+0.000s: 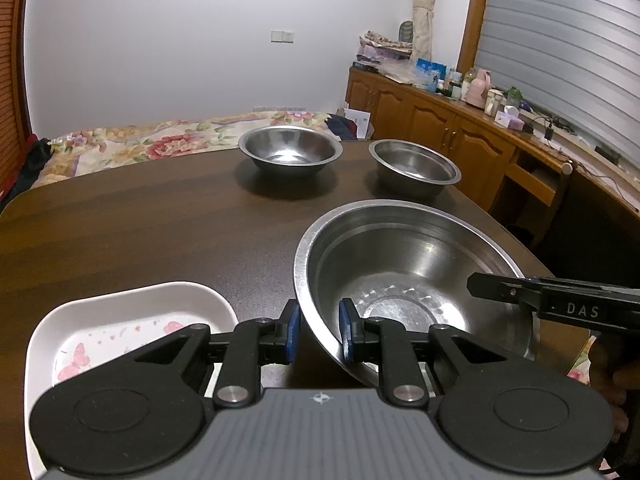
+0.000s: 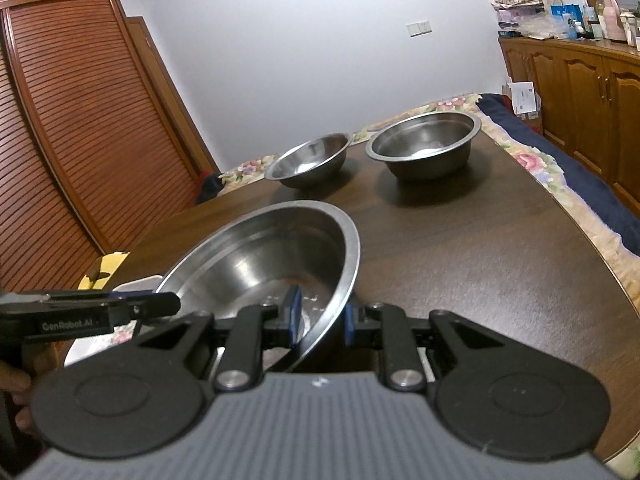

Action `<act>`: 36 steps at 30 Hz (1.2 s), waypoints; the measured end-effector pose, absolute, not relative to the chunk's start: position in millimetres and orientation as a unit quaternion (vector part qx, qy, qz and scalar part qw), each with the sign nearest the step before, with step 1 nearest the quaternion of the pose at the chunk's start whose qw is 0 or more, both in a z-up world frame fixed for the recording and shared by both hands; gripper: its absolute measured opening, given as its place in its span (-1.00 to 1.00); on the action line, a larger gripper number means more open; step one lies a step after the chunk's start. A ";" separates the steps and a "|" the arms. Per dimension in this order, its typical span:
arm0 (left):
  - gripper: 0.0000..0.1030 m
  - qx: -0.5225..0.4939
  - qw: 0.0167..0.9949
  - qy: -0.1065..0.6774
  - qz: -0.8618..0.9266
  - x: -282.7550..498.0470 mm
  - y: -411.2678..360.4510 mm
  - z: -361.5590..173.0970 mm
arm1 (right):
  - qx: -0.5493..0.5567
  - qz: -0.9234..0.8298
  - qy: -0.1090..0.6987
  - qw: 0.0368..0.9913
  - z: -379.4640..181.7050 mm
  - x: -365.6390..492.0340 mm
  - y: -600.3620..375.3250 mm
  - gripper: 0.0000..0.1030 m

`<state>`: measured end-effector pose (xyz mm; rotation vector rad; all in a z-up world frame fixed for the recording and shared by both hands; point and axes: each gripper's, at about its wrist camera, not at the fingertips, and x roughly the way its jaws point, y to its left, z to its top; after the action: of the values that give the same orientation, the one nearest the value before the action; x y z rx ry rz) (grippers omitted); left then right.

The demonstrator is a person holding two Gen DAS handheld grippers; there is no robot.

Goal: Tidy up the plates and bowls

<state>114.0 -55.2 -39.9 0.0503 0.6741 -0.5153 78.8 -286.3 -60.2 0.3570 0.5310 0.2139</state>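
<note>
Left wrist view: left tongs (image 1: 318, 330) straddling the near rim of the big steel bowl (image 1: 412, 280), blue pads either side of the wall, clamped on it. Bowl tilted on the dark tabletop (image 1: 160, 232). White flowered plate (image 1: 120, 320) just left of it, under the tool. Two smaller steel bowls farther back, one at center (image 1: 291, 150), one to the right (image 1: 414, 166), apart from each other. Right wrist view: right tongs (image 2: 320, 318) gripping the opposite rim of the same big bowl likewise.
</note>
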 end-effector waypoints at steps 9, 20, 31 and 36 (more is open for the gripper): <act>-0.57 0.025 0.912 0.326 -0.249 111.4 -54.7 -40.9 | 0.170 0.105 0.259 0.945 -60.5 76.8 -284.2 -0.55; 0.29 0.030 0.923 0.303 -0.233 111.1 -49.7 -29.2 | 0.149 0.097 0.244 0.953 -47.2 77.6 -283.2 -0.01; 1.00 0.021 0.947 0.244 -0.207 110.6 -43.9 -8.2 | 0.116 0.072 0.206 0.969 -22.7 77.1 -294.5 0.89; 1.00 0.030 0.950 0.229 -0.209 111.7 -46.5 2.0 | 0.094 0.062 0.190 0.975 -16.7 78.3 -297.2 1.00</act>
<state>111.7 -46.5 2.0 0.0619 0.4661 -0.4259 78.3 -297.2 -16.7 0.1892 0.3826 0.1255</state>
